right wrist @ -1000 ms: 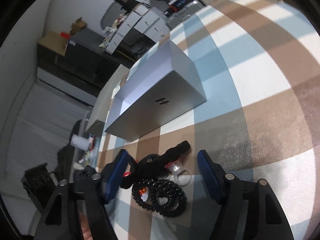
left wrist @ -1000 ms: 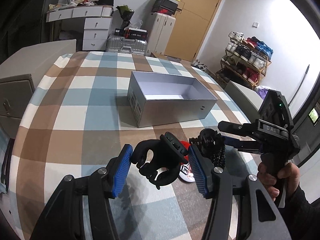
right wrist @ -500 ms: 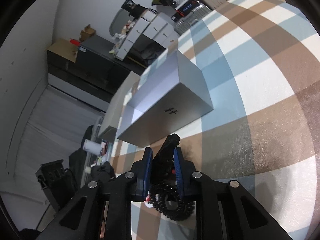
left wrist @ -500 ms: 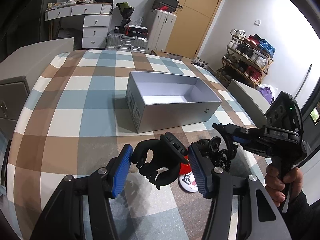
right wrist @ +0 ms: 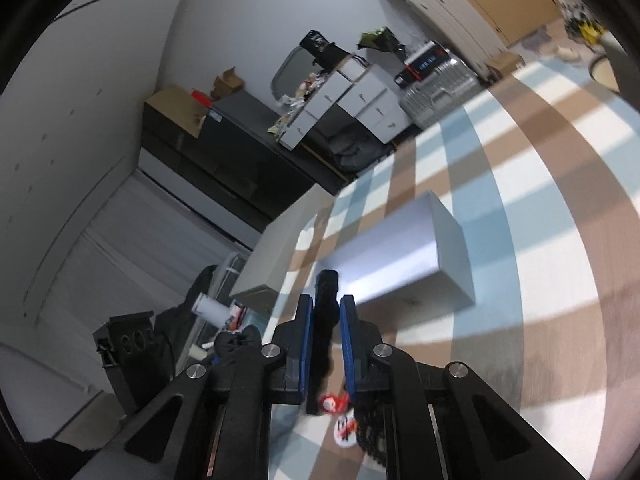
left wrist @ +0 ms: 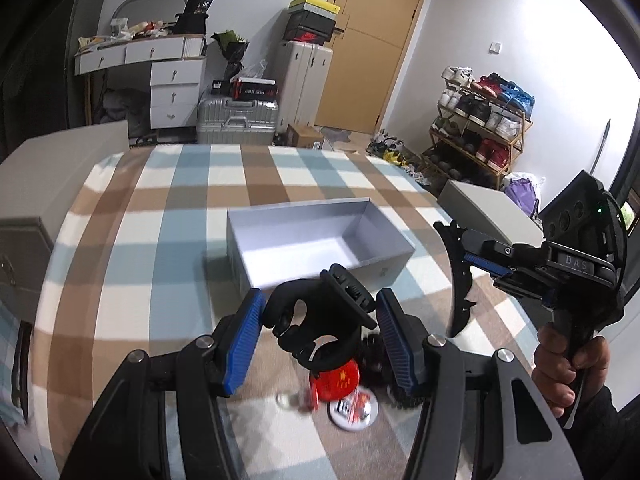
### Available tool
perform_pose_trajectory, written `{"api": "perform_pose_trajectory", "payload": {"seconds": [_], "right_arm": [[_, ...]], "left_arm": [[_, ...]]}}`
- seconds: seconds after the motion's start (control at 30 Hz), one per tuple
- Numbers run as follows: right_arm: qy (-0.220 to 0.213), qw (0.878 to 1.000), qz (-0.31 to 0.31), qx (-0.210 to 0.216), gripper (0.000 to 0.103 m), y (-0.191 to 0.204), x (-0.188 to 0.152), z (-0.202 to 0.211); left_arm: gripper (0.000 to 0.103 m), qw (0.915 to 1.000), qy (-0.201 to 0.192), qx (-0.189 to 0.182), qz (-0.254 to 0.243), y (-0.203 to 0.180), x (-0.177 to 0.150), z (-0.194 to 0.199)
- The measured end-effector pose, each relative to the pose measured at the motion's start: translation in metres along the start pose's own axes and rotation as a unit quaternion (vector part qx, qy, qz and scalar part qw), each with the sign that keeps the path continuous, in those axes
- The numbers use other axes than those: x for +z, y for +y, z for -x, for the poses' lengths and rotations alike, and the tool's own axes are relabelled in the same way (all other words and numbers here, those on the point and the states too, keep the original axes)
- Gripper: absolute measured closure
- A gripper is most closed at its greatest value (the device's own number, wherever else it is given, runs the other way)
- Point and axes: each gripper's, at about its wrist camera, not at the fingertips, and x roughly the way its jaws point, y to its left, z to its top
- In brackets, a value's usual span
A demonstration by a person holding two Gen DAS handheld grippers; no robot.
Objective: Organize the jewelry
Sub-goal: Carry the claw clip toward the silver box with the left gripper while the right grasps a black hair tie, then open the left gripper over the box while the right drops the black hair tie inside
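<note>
The left gripper [left wrist: 320, 332] is clamped on a black claw hair clip [left wrist: 320, 320], pinched between its blue pads above the checked tablecloth [left wrist: 132, 248]. The right gripper [right wrist: 324, 344] has just been closing and now pinches a second, slimmer black hair clip [right wrist: 325, 316] by its middle, so that in the left wrist view it hangs curved below the jaws, clear of the cloth. The open grey box [left wrist: 316, 240], seemingly the target, stands just beyond both grippers and looks empty inside. The main risk, as I judge it, is the right grip: the thin clip is caught at a narrow point and could swing, twist or slip out on the way to the box. With both hands heading for the same opening, the grippers could also bump each other or nudge the light box along the cloth. Under the left gripper lie a red badge [left wrist: 340, 380], a white badge [left wrist: 354, 410] and a black coiled hair tie [left wrist: 374, 356], still to be collected; nothing stands between the clips and the box.
</note>
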Motion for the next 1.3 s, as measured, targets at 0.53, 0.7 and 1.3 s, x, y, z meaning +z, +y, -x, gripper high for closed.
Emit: {"api": "perform_pose_trajectory", "payload": {"seconds": [0.53, 0.7, 1.3], "right_arm": [[-0.001, 0.999, 0.031, 0.016, 0.09, 0.004, 0.062, -0.053], [0.002, 1.0, 0.026, -0.001, 0.09, -0.01, 0.07, -0.071], [0.043, 0.988, 0.114, -0.092, 0.079, -0.012, 0.051, -0.103]], "left_arm": [[0.051, 0.9997, 0.018, 0.01, -0.013, 0.006, 0.045, -0.056], [0.051, 0.9993, 0.032, 0.009, -0.015, 0.006, 0.052, -0.073], [0.051, 0.9965, 0.08, -0.024, 0.002, 0.006, 0.049, -0.096]]}}
